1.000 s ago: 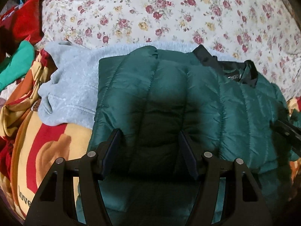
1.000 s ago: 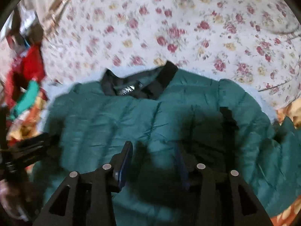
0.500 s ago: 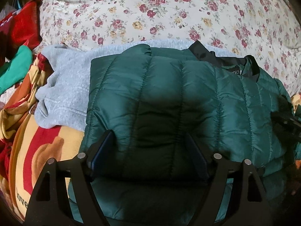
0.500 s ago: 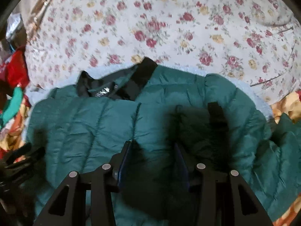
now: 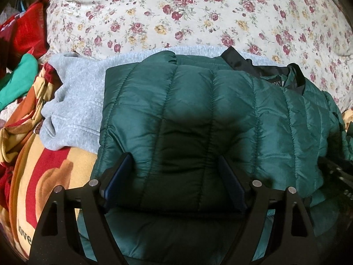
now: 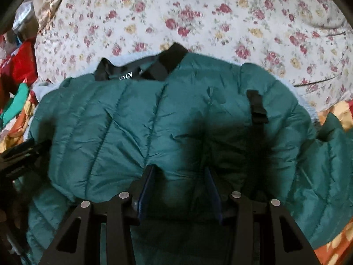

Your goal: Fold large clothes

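A dark green quilted puffer jacket (image 5: 198,114) with a black collar (image 5: 260,66) lies folded on the bed, its left side turned over onto the body. My left gripper (image 5: 174,165) is open, its fingers spread just above the jacket's lower left part, holding nothing. In the right wrist view the same jacket (image 6: 154,121) fills the middle, collar (image 6: 163,64) at the top. My right gripper (image 6: 179,174) is open over the jacket's lower middle, empty. The left gripper (image 6: 19,154) shows at that view's left edge.
A grey sweatshirt (image 5: 72,101) lies under the jacket at the left. A floral bedsheet (image 5: 198,15) covers the bed behind. Red, green and yellow-orange clothes (image 5: 24,70) are piled at the left. A yellow and red blanket (image 5: 44,172) lies below the sweatshirt.
Both grippers have drawn back and risen a little from the jacket, which now sits lower and more central in both views. The jacket itself has stayed as folded.
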Available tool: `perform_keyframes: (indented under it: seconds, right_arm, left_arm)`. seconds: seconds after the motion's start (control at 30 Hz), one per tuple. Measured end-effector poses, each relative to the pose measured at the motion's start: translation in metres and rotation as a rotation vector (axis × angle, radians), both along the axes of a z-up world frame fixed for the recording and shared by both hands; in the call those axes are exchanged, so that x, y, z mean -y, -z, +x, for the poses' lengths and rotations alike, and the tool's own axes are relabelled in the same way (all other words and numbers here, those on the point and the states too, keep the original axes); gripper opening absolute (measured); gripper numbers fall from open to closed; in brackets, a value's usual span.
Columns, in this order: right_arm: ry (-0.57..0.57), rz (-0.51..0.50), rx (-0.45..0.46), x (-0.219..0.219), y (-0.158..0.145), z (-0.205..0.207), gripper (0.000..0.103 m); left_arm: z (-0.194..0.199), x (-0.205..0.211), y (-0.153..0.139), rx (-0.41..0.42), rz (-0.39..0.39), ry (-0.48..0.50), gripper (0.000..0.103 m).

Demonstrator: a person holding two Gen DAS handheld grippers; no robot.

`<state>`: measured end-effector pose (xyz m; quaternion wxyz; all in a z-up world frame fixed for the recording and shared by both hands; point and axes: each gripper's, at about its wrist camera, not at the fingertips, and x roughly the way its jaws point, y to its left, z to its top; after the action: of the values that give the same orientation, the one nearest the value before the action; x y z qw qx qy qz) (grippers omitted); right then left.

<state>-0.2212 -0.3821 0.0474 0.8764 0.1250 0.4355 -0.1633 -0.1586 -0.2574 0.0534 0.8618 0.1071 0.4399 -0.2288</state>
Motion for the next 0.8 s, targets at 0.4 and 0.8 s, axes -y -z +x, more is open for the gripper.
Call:
perform_keyframes:
  seconds: [0.4, 0.8]
  right_arm:
    - [0.042, 0.013, 0.042, 0.009, -0.024, -0.04, 0.044]
    - [0.097, 0.092, 0.111, 0.069, -0.051, -0.121, 0.052]
  left_arm:
    - [-0.009, -0.009, -0.006, -0.035, -0.036, -0.003, 0.082]
    - [-0.056, -0.011, -0.042, -0.022, -0.098, 0.058, 0.082]
